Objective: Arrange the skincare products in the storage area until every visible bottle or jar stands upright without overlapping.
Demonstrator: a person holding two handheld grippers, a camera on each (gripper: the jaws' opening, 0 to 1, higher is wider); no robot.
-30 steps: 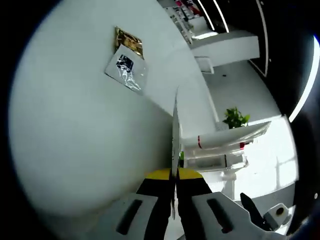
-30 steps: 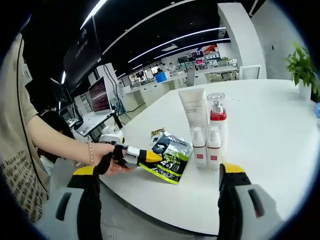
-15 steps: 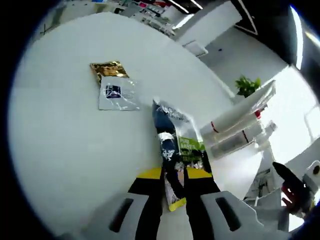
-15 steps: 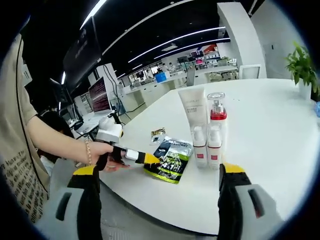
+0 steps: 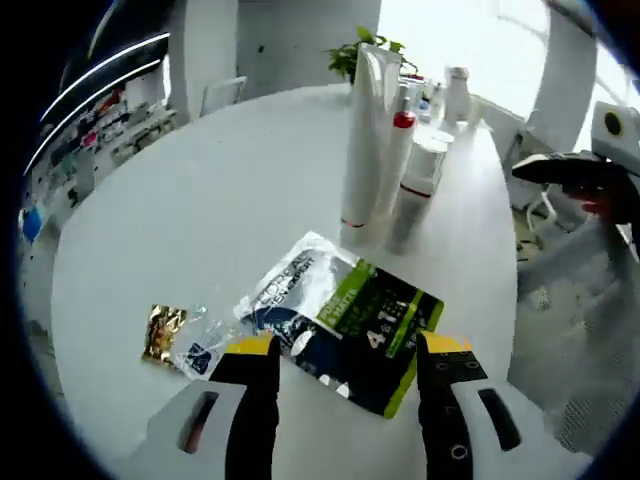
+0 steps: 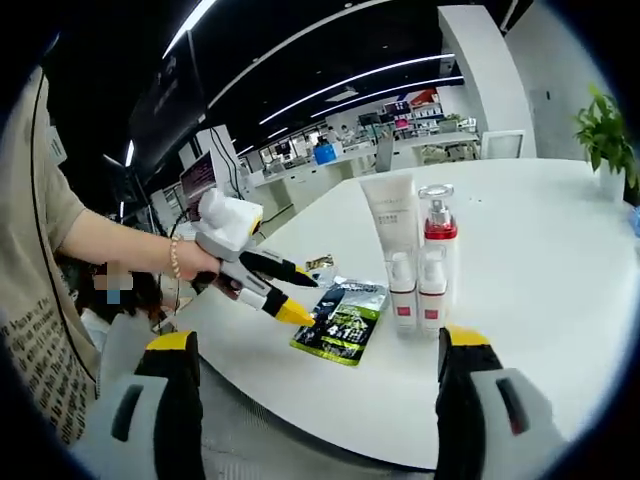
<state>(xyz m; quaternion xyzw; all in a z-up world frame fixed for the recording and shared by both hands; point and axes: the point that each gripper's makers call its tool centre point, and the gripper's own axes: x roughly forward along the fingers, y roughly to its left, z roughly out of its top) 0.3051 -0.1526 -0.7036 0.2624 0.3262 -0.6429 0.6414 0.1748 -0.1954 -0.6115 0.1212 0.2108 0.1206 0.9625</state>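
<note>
A green and dark pouch point(image 5: 340, 320) lies flat on the white round table point(image 5: 200, 200), just beyond my open left gripper point(image 5: 347, 345). Nothing sits between its jaws. Behind the pouch a white tube point(image 5: 365, 130) stands upright beside a pump bottle with a red collar point(image 5: 397, 160) and a small white bottle point(image 5: 428, 165). In the right gripper view, the left gripper point(image 6: 308, 300) hovers open above the pouch point(image 6: 345, 315). The tube point(image 6: 392, 235), the pump bottle point(image 6: 438, 230) and two small bottles point(image 6: 402, 290) stand close together. My right gripper point(image 6: 318, 340) is open, off the table's near edge.
A gold sachet point(image 5: 163, 333) and a clear sachet point(image 5: 205, 345) lie flat left of the pouch. A potted plant point(image 6: 603, 135) stands at the table's far right. A person's arm point(image 6: 110, 240) holds the left gripper. Bare tabletop spreads right of the bottles.
The left gripper has opened and let go of the pouch, which now lies flat on the table. The gripper has lifted up and back. The right gripper stayed still.
</note>
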